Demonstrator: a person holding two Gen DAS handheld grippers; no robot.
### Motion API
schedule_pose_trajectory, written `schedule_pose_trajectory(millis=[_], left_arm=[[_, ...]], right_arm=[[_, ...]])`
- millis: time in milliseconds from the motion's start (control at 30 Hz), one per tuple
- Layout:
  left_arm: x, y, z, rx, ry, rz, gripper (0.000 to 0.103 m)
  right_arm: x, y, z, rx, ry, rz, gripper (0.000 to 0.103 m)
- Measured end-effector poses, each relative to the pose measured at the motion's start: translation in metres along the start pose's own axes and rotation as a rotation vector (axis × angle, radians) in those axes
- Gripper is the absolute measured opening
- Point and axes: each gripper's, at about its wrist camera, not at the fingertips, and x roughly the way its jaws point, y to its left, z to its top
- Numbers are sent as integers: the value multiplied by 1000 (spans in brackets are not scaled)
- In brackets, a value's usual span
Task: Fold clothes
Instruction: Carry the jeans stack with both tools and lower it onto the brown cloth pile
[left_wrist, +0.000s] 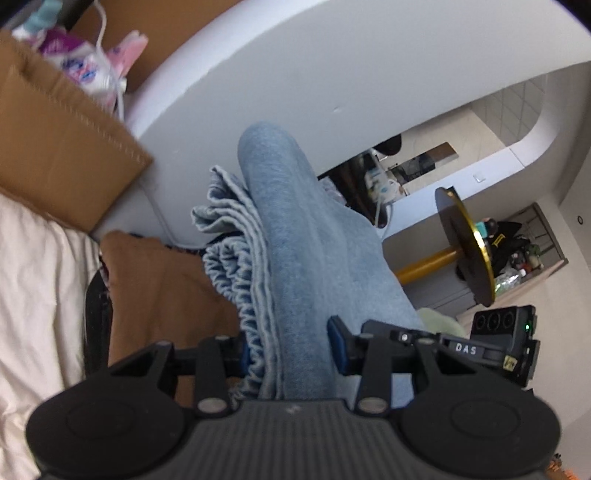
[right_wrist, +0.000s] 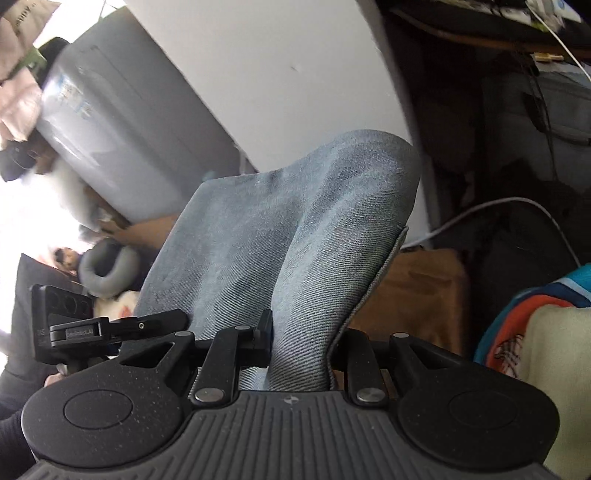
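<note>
Your left tongs (left_wrist: 291, 354) are clamped on a thick fold of the light blue denim garment (left_wrist: 295, 236); its gathered elastic waistband (left_wrist: 243, 295) is bunched against the left finger, and the cloth rises up and away ahead of the tongs. Your right tongs (right_wrist: 301, 343) are likewise closed on the same denim garment (right_wrist: 295, 229), a narrow fold pinched between the fingers with a stitched hem (right_wrist: 384, 266) running along its right side. Left of your left tongs lies a cream bedsheet (left_wrist: 33, 280); a brown cloth (left_wrist: 162, 280) sits just ahead-left. A black round side table (left_wrist: 465, 243) stands off to the right.
</note>
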Motion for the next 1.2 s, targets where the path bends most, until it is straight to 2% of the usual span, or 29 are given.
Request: schedule_pose_trajectory(millis=[333,633,800,933,1200], left_arm=[[46,48,-23,-7,0,-11,42],[64,82,-27,-17,-3,3,42],[79,105,-26,-31,41,39,43],[75,106,-24,-2,90,88,46],[29,91,12,50,114,161,46]], right_arm=[[49,-48,-21,-1,-22,-97,21],[93,-71,-31,-4,-23,-125,22],[119,-80,-37,-4,-2,-134,23],[140,-81,-44,-22,23,-166,24],[141,-78,-43,-33,30,-176,26]])
